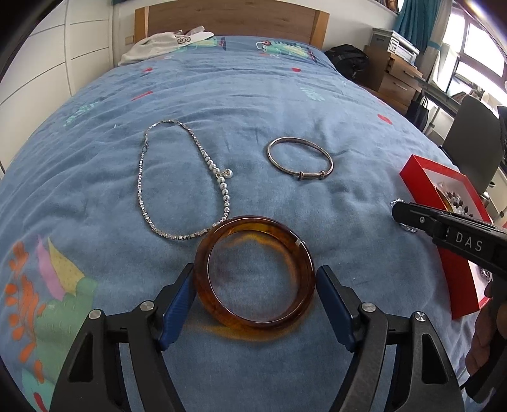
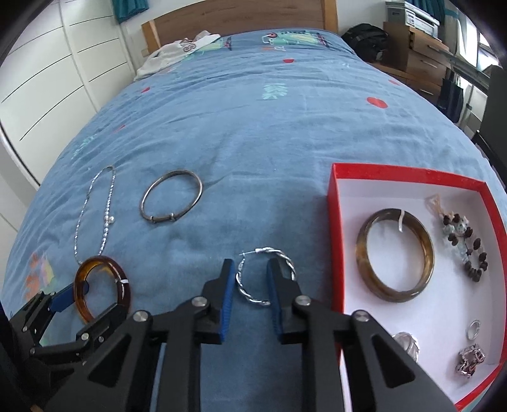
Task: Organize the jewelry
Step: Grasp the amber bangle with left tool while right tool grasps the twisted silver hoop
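Note:
An amber bangle (image 1: 253, 272) lies on the blue bedspread between the fingers of my left gripper (image 1: 255, 275). The pads touch or nearly touch its sides; it also shows in the right wrist view (image 2: 101, 286). My right gripper (image 2: 250, 272) is open around a twisted silver hoop earring (image 2: 263, 275) lying on the bed. A silver bead necklace (image 1: 183, 180) and a silver bangle (image 1: 299, 158) lie farther out. A red box (image 2: 412, 180) with a white inside stands at the right and holds a brown bangle (image 2: 394, 253), a bead bracelet (image 2: 465, 247) and small silver pieces.
A white garment (image 1: 164, 44) lies at the wooden headboard (image 1: 231, 16). A black bag (image 2: 364, 41), wooden drawers (image 2: 418, 54) and a dark chair (image 1: 472, 126) stand to the right of the bed. White cupboards (image 2: 47, 79) are at the left.

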Demonstrator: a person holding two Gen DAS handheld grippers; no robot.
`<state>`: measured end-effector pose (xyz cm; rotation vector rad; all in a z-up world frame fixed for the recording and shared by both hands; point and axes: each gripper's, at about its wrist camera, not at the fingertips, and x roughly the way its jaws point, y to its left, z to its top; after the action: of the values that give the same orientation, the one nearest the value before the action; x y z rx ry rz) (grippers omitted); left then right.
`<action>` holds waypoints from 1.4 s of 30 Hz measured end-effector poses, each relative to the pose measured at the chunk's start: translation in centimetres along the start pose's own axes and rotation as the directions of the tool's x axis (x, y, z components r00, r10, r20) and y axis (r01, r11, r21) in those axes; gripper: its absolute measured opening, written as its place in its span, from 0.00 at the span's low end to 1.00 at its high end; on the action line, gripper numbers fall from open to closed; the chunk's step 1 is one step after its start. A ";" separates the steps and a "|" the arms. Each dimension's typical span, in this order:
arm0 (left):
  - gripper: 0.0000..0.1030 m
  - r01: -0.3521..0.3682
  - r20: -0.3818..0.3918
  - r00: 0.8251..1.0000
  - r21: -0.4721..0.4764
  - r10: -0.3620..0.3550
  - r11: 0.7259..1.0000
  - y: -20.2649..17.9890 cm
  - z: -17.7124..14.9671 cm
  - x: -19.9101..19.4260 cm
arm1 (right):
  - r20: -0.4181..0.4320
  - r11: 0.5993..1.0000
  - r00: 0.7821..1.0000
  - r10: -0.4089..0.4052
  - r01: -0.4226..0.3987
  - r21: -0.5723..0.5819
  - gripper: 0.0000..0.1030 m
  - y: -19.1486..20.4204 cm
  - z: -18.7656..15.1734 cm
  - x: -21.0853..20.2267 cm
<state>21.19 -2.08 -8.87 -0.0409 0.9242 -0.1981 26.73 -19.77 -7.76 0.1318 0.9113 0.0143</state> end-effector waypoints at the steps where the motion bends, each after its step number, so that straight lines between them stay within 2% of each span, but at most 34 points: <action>1: 0.72 0.000 -0.001 1.000 0.001 0.000 1.000 0.0 0.0 -0.1 | 0.003 1.000 1.000 0.003 -0.003 -0.001 0.19 -0.1 0.0 -0.1; 10: 0.72 0.004 0.008 1.000 -0.026 -0.004 1.000 0.4 -0.2 -0.2 | 0.017 0.997 0.997 0.073 -0.073 -0.002 0.19 -0.3 0.1 -0.6; 16: 0.72 0.028 0.029 0.999 -0.060 -0.026 0.998 0.9 -0.6 -0.3 | -0.005 0.995 0.995 0.095 -0.096 -0.033 0.19 0.3 0.0 -0.4; 21: 0.72 0.050 0.044 0.998 -0.075 -0.047 0.996 1.2 -0.8 -0.2 | 0.002 0.996 0.998 0.063 -0.062 -0.061 0.19 0.8 0.0 -0.7; 26: 0.72 0.073 0.050 0.996 -0.092 -0.069 0.993 1.6 -0.8 -0.2 | 0.001 0.997 1.000 -0.017 0.017 -0.081 0.20 1.3 0.4 -0.8; 33: 0.72 0.092 0.056 0.995 -0.104 -0.087 0.990 1.9 -1.0 -0.3 | -0.054 0.998 0.998 -0.023 0.020 -0.058 0.21 1.5 0.1 0.9; 38: 0.72 0.095 0.057 0.994 -0.108 -0.090 0.990 1.9 -1.0 -0.2 | -0.017 0.995 0.998 -0.066 0.065 -0.078 0.21 1.6 0.4 0.2; 39: 0.72 0.096 0.057 0.994 -0.108 -0.090 0.989 1.9 -1.0 -0.2 | -0.015 0.993 0.997 -0.079 0.078 -0.085 0.26 1.6 0.5 0.1; 40: 0.72 0.097 0.057 0.994 -0.109 -0.091 0.989 2.0 -0.9 -0.2 | -0.016 0.992 0.995 -0.095 0.093 -0.085 0.34 1.5 0.6 0.2; 42: 0.72 0.099 0.058 0.994 -0.110 -0.093 0.989 2.0 -0.9 -0.2 | -0.019 0.993 0.995 -0.096 0.094 -0.072 0.37 1.2 0.8 0.4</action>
<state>20.64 -0.04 -9.52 -0.1949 0.8806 -0.2331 27.66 -18.64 -7.38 0.0219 0.9371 -0.0402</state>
